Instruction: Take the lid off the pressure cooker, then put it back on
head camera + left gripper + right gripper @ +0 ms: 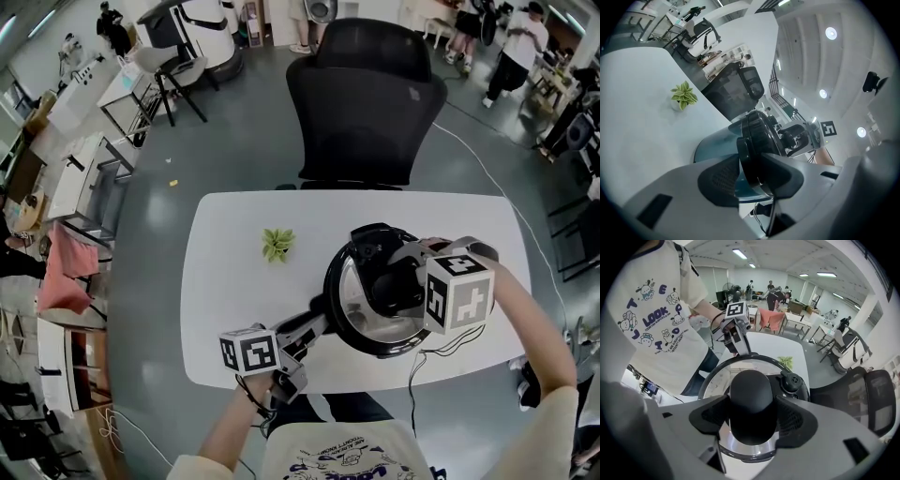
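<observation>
One pressure cooker (375, 305) on desk (234, 309), toward person's edge, lid (717, 373) seated on pot. From above, right tool (752, 417) pinching lid knob (751, 397); left tool (753, 178) pinching side handle (752, 147), bracing. Small plant (277, 245) well apart. Judged: grips set, lid not yet off; removal and refitting both remain.

Pressure cooker (712, 143): we count one.
Lid (719, 376): one.
Lid knob (751, 404): one.
Pressure valve (791, 380): one.
Side handle (757, 154): one that we can see.
Grippers: we count two, the left gripper (317, 321) and the right gripper (394, 281).
Marker cubes: two, the left cube (249, 352) and the right cube (457, 292).
Small plant (277, 245): one.
White table (225, 309): one under the cooker.
Black office chair (366, 103): one at that table.
People in the background: several, too small for us to count surely.
</observation>
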`<move>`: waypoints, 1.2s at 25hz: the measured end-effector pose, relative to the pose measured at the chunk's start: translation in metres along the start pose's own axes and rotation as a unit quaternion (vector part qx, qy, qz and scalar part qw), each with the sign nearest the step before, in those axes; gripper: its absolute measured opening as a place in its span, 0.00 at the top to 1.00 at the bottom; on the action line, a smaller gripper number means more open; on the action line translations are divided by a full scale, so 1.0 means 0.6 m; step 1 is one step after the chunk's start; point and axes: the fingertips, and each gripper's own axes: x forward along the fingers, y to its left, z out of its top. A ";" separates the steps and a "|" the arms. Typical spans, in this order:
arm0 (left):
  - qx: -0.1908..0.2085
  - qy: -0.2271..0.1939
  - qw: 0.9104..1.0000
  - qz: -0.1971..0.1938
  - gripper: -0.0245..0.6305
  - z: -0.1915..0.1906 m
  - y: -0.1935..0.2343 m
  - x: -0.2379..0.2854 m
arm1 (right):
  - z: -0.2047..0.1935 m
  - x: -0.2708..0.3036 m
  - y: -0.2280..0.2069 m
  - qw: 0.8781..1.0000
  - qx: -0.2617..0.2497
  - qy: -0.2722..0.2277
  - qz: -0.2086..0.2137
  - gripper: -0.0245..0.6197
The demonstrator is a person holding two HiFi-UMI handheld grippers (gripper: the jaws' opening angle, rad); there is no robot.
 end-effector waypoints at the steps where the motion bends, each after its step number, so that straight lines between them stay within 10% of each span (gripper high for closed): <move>1: 0.000 0.000 1.000 -0.002 0.73 0.000 -0.001 0.000 | 0.000 0.000 0.000 1.000 -0.001 0.003 0.004 0.46; 30: -0.040 -0.022 0.999 -0.002 0.78 0.007 -0.005 -0.001 | -0.001 -0.002 0.004 0.999 -0.021 -0.001 0.032 0.50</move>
